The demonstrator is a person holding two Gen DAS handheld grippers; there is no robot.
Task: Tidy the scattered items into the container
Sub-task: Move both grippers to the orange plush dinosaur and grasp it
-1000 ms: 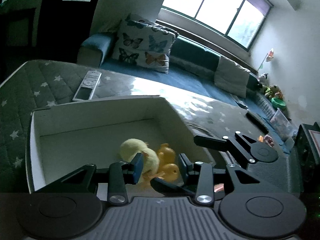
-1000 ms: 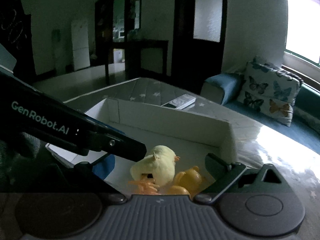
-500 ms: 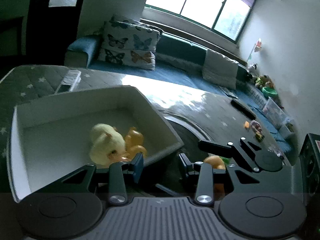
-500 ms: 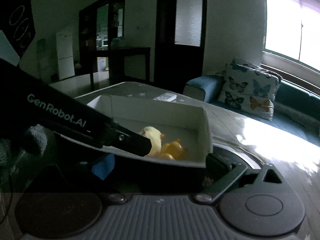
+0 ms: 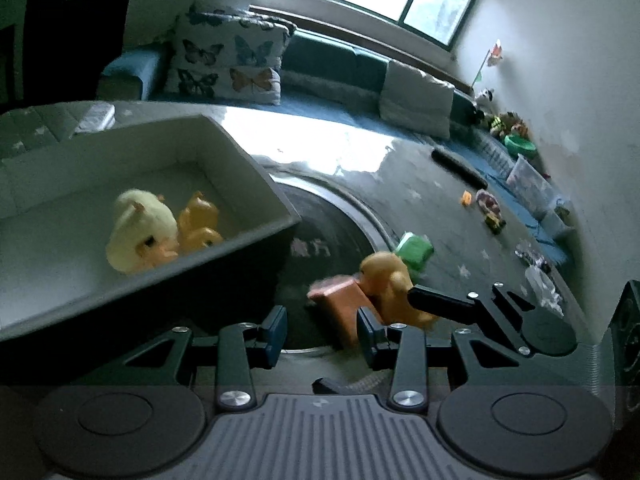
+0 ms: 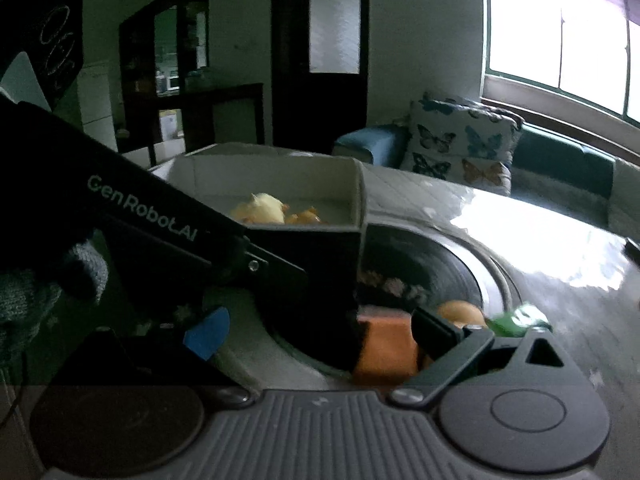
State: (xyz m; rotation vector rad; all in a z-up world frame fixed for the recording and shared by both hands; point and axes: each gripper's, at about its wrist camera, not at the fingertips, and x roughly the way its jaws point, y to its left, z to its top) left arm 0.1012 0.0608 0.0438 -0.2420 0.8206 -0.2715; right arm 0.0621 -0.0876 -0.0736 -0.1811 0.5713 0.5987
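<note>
Container (image 5: 256,184): your white box sits on the left of the desk (image 5: 420,200), its near right corner over the dark round inset.
Desk: grey star-patterned top; a bright window glare lies across its far middle.
Yellow plush chick (image 5: 138,234): it lies inside the container, against the near wall.
Orange duck in the box (image 5: 198,224): it lies just right of the chick, touching it.
Loose orange duck (image 5: 386,280): it is on the desk, right of the container, beside the orange block.
Orange block (image 5: 340,302): it stands just left of the loose duck, blurred.
Green toy (image 5: 414,248): it lies just beyond the loose duck.
Left hand-held gripper (image 5: 322,330): yours is spread wide and empty, near the container's near right corner.
Right hand-held gripper (image 6: 320,322): its fingers stand far apart with nothing between them; one tip is close to the loose duck.
Small toys (image 5: 490,210): scattered at the far right of the desk, too small to tell apart.
</note>
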